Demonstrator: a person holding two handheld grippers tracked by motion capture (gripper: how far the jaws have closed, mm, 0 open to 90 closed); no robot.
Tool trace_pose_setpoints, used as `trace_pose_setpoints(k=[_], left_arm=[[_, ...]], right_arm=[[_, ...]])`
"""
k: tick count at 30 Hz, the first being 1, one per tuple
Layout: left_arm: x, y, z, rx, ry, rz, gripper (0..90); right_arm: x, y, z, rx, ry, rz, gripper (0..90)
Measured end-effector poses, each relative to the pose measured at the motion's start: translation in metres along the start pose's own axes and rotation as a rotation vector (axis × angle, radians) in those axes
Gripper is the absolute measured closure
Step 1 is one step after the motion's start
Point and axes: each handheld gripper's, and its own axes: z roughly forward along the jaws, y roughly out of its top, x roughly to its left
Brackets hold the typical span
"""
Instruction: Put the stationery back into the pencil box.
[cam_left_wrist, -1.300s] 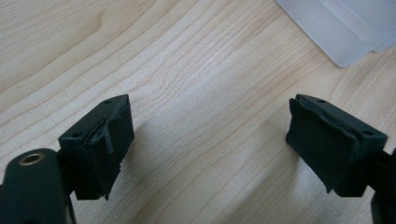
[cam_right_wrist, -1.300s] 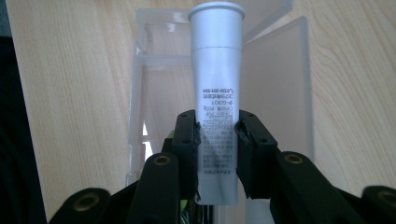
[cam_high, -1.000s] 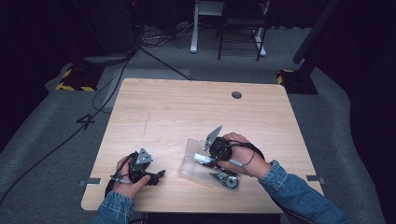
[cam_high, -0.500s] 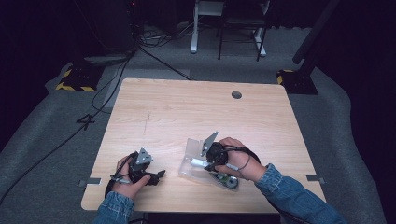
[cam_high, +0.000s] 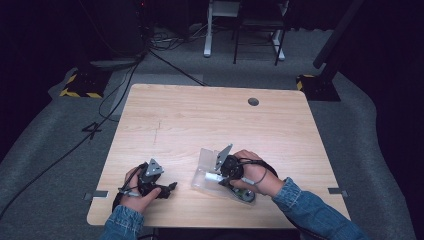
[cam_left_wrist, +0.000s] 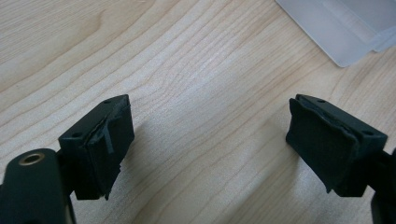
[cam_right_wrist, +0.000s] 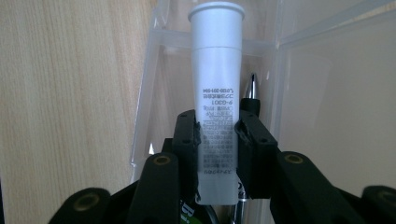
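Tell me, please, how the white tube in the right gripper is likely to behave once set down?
The white tube is round and smooth, so it would probably roll on bare table. The right gripper clamps it without visible denting, so it seems fairly stiff. Laid in the clear case, the walls should stop it.

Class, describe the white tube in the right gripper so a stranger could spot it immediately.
Start at the wooden table, then the clear plastic box near its front edge. The right gripper is shut on a white tube with small printed text, over that box. Unlike the thin silver-tipped pen beside it, it is thick and cylindrical.
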Motion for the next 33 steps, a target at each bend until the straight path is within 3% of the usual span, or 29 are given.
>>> trace_pose_setpoints(k=[4,13,33], left_arm=[[0.0000,0.0000,0.0000,0.000,0.000,0.000,14.8],[0.0000,0.0000,0.0000,0.000,0.000,0.000,14.8],[0.0000,0.0000,0.0000,0.000,0.000,0.000,14.8]], right_arm=[[0.0023,0.0002,0.0007,0.002,0.019,0.016,71.1],[0.0093,0.0022,0.0019,0.004,0.047,0.006,71.1],[0.0027,0.0010,-0.0056,0.017,0.018,0.015,71.1]])
